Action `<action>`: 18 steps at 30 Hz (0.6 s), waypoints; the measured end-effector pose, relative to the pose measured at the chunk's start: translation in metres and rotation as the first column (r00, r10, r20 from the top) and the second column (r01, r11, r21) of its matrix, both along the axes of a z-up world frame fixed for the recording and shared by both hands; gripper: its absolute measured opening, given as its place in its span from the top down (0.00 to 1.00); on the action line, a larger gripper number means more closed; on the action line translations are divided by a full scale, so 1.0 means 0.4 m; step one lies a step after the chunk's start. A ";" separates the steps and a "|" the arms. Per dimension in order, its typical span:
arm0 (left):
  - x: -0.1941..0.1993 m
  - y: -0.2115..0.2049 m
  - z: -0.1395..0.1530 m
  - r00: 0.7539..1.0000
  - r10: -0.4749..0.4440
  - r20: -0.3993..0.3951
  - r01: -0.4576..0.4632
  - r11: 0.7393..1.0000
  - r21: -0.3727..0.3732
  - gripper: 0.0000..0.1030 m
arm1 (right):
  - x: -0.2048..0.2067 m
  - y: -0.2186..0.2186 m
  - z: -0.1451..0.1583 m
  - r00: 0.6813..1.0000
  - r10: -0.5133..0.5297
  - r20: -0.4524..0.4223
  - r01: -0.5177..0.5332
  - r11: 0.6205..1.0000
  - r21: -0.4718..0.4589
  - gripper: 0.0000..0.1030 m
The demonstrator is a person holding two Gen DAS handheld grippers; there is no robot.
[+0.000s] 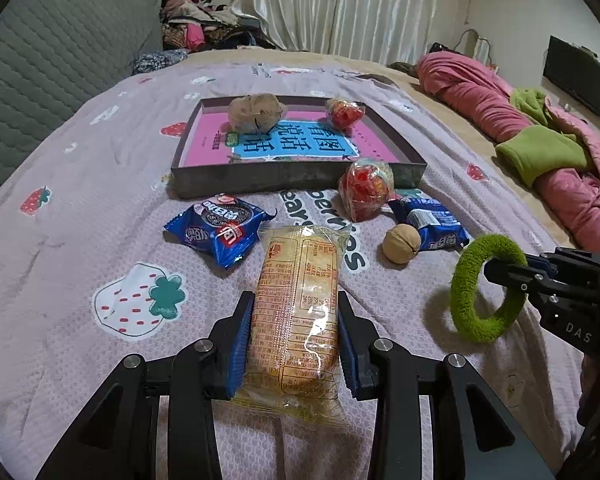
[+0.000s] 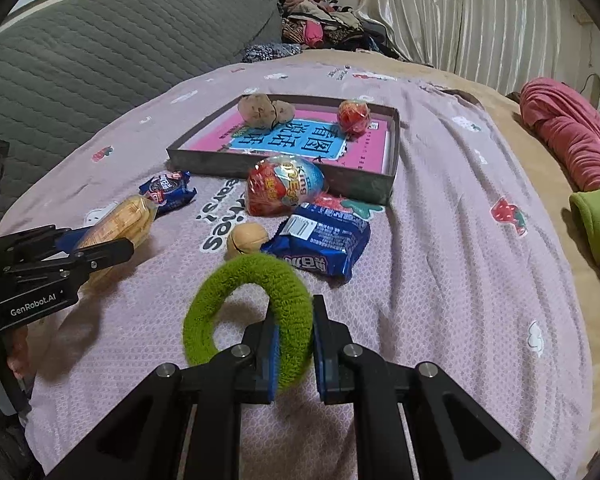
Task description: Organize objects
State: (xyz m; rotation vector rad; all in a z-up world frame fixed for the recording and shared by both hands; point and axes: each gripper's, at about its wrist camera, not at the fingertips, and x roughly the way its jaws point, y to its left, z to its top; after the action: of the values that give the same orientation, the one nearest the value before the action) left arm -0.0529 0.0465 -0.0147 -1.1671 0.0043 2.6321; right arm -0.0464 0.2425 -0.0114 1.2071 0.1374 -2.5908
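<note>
Grey sofa, white curtains, bed

Gripped bread pack, green ring

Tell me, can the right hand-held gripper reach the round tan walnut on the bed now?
Probably not yet. The right hand-held gripper is shut on the fuzzy green ring, so it has no free grip. The round tan walnut lies just ahead, uncovered.

The left gripper body carries the label "GenRobot.AI". The right gripper shows the letters "DAS". The book in the tray has the title "看图说话".
</note>
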 end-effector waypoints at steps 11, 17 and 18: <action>0.022 -0.014 0.036 0.999 0.010 -0.046 -0.010 1.000 0.011 0.62 | 0.014 -0.022 0.043 0.997 0.016 -0.075 -0.016 1.000 0.012 0.87; 0.028 -0.020 0.054 0.997 0.022 -0.079 -0.022 1.000 0.010 0.62 | 0.016 -0.037 0.074 0.993 0.029 -0.114 -0.029 1.000 0.000 0.87; 0.031 -0.021 0.057 0.996 0.022 -0.084 -0.022 1.000 0.008 0.62 | 0.016 -0.038 0.078 0.992 0.027 -0.121 -0.028 1.000 -0.002 0.87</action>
State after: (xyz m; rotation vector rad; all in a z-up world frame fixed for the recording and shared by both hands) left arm -0.0407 0.0380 0.0082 -1.0597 -0.0026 2.6961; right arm -0.0400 0.2274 0.0197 1.0397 0.1723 -2.6386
